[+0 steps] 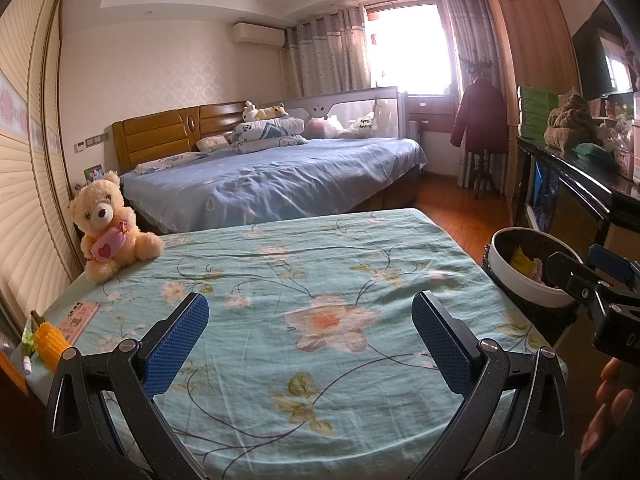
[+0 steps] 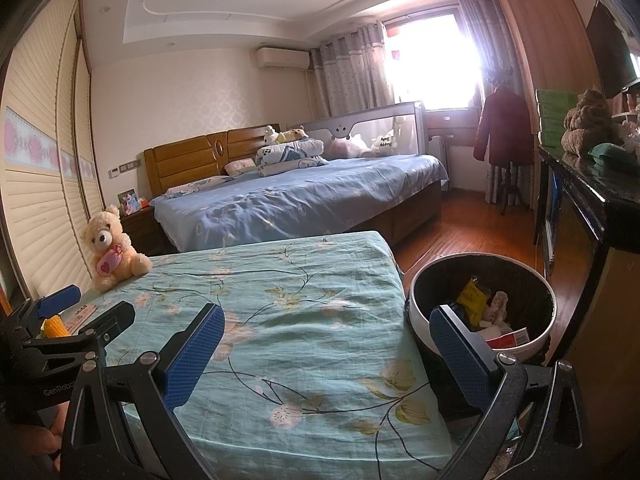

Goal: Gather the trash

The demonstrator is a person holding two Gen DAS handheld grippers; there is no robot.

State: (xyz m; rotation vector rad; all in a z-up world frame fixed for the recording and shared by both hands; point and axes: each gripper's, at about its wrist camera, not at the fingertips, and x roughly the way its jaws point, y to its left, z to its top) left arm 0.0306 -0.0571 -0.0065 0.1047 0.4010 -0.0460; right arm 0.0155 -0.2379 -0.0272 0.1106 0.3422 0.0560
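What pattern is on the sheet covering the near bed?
Pale teal sheet with pink-and-white flowers on dark vines, clearest in the left wrist view.

Both tools shared one build. The left gripper (image 1: 310,338) had black speckled linkage arms with silver pivot screws, and its fingers (image 1: 176,344) carried blue dimpled pads. The right gripper (image 2: 326,356) matched it, with blue textured fingers (image 2: 192,360). White "GenRobot" lettering marked the left gripper's black body in the right wrist view.

One teddy bear (image 1: 108,228), one bin (image 2: 480,312) (several scraps inside).
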